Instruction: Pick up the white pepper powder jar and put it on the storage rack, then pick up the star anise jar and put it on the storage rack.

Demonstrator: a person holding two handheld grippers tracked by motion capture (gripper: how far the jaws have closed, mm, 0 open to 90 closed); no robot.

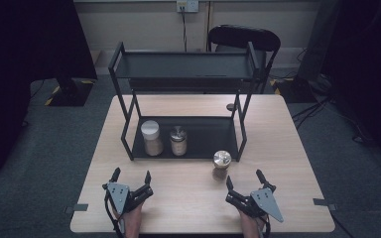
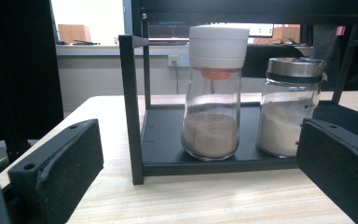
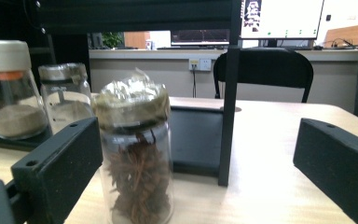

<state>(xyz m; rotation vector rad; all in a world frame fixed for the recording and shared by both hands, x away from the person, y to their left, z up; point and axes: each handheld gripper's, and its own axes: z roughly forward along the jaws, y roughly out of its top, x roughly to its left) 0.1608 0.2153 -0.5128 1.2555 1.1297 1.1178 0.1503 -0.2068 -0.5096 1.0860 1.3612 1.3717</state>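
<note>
A black two-tier rack stands mid-table. On its lower shelf sit a white-lidded jar of tan powder and a metal-lidded jar of pale powder. A third jar, holding dark star-shaped spice under a crinkled shiny lid, stands on the table by the rack's front right leg. My left gripper is open near the table's front edge, facing the white-lidded jar. My right gripper is open too, just behind and right of the spice jar. Neither holds anything.
The wooden table has bare surface on both sides of the rack. A small dark disc lies behind the rack. A black chair stands beyond the far edge. Dark stands and cables sit on the floor at both sides.
</note>
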